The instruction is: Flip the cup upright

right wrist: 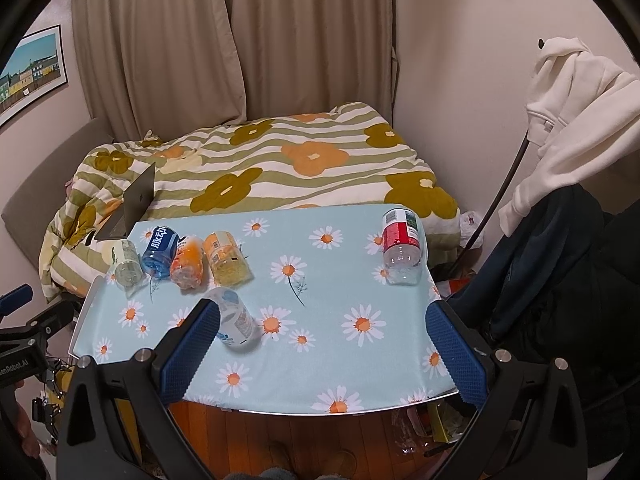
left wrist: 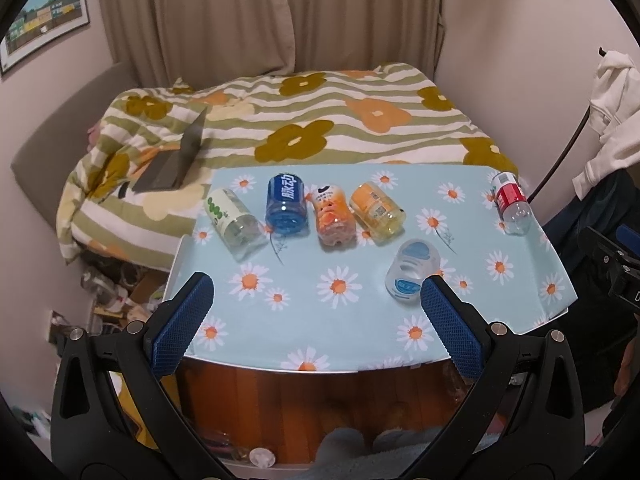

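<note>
While both grippers hang wide open over the near edge of the daisy table (left wrist: 344, 340), six cups lie on their sides. Four sit in a row at the far left, a clear blue one (left wrist: 412, 276) lies just past the left gripper (left wrist: 316, 292), and a red one (right wrist: 401, 246) lies far beyond the right gripper (right wrist: 324, 320).

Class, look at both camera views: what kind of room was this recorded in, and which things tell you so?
Most likely a bedroom at home. A bed with a flowered quilt fills the space behind the small table, long curtains hang behind it, and a white hoodie hangs on the right.
</note>
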`<state>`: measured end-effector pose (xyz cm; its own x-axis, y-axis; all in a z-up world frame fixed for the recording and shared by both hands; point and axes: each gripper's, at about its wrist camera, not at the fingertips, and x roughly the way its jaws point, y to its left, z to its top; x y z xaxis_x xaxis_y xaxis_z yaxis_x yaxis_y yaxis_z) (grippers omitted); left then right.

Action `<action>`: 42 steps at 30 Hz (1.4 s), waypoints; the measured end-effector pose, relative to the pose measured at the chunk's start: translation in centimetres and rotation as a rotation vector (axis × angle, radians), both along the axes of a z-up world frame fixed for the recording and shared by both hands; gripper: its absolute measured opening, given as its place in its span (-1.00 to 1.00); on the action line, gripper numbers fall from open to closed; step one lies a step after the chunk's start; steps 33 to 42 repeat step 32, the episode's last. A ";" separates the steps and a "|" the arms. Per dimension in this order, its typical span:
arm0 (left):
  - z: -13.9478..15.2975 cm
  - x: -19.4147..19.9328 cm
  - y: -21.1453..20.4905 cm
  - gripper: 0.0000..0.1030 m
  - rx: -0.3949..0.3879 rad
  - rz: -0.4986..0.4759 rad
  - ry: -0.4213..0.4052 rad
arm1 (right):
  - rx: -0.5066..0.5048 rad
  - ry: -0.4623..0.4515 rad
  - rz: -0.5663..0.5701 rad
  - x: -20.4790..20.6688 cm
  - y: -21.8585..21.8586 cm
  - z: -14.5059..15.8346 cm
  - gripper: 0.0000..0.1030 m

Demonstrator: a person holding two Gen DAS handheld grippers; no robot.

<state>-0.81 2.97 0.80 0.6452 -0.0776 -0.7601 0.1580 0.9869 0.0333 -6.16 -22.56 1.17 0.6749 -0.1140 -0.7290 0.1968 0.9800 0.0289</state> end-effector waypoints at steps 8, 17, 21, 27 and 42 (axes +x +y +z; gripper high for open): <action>0.0 0.0 0.1 1.00 0.003 0.002 -0.001 | -0.001 -0.001 0.001 0.1 0.1 0.0 0.99; 0.0 0.0 0.0 1.00 0.002 0.002 -0.001 | -0.002 -0.001 0.002 0.2 0.2 0.0 0.99; 0.0 0.1 0.1 1.00 0.002 0.003 0.000 | 0.000 -0.002 0.005 0.2 0.2 0.1 0.99; 0.0 0.1 0.1 1.00 0.009 0.010 0.000 | 0.000 -0.002 0.017 0.8 0.6 0.5 0.99; 0.0 -0.1 -0.1 1.00 0.013 0.011 -0.012 | 0.006 -0.006 0.020 0.9 0.7 0.5 0.99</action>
